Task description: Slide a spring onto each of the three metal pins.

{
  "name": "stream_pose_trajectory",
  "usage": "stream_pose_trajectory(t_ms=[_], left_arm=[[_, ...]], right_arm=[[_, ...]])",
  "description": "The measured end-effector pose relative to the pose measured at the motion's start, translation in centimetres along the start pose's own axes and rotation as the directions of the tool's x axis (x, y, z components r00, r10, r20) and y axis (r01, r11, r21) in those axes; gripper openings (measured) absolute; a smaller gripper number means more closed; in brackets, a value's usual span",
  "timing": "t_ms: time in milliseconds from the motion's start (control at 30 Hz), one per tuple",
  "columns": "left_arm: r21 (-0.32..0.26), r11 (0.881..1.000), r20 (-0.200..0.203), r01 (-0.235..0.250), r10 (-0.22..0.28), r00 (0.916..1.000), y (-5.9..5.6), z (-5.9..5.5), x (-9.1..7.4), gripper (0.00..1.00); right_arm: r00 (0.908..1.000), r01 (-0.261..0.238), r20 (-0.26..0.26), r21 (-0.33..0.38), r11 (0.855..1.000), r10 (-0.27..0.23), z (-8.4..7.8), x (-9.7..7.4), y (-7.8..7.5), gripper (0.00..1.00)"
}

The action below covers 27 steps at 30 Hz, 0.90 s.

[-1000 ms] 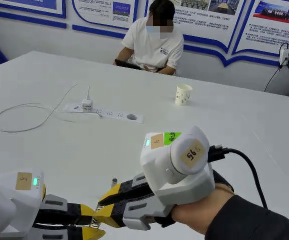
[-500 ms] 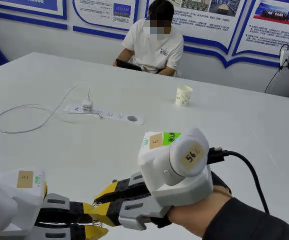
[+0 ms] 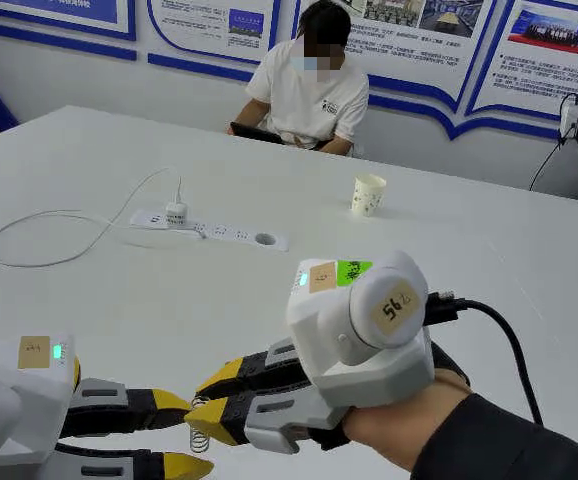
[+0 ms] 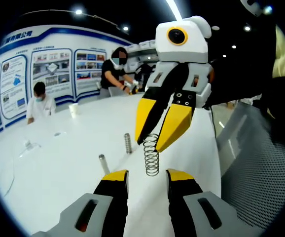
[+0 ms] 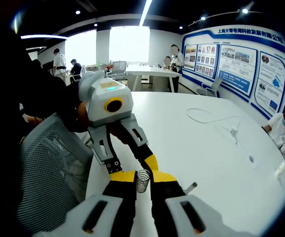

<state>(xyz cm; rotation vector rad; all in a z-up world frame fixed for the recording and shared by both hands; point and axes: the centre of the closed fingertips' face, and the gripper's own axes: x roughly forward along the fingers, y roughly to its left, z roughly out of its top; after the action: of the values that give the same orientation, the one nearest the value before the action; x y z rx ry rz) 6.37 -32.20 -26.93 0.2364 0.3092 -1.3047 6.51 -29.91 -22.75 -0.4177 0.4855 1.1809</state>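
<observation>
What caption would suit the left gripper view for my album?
Right tongs grip a spring near a bare metal pin on the white table.

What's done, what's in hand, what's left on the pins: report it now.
Done: the far pin looks ribbed, as if it carries a spring, though it is small. In hand: the right hand-held gripper is shut on a spring that hangs upright; the left hand-held gripper is open just below it. Left: the bare pin needs a spring. I cannot place a third pin.
</observation>
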Motion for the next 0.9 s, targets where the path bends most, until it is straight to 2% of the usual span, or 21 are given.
stream_pose_trajectory(t_ms=[300, 567, 900], left_arm=[[-0.036, 0.999, 0.024, -0.038, 0.039, 0.9990, 0.7, 0.2, -0.7, 0.43], [-0.061, 0.996, 0.032, -0.062, 0.065, 0.9974, 1.1, 0.1, -1.1, 0.48], [-0.084, 0.993, 0.039, -0.082, 0.085, 0.9956, 1.6, -0.1, -1.4, 0.53]], right_arm=[[0.9995, 0.030, 0.003, 0.008, 1.000, -0.030, -0.1, -0.7, -1.0, 0.11], [0.9977, 0.065, 0.017, 0.022, 0.998, -0.066, 0.0, -1.3, -2.6, 0.11], [0.9881, 0.142, 0.055, 0.038, 0.989, -0.144, 0.9, -1.9, -5.4, 0.11]])
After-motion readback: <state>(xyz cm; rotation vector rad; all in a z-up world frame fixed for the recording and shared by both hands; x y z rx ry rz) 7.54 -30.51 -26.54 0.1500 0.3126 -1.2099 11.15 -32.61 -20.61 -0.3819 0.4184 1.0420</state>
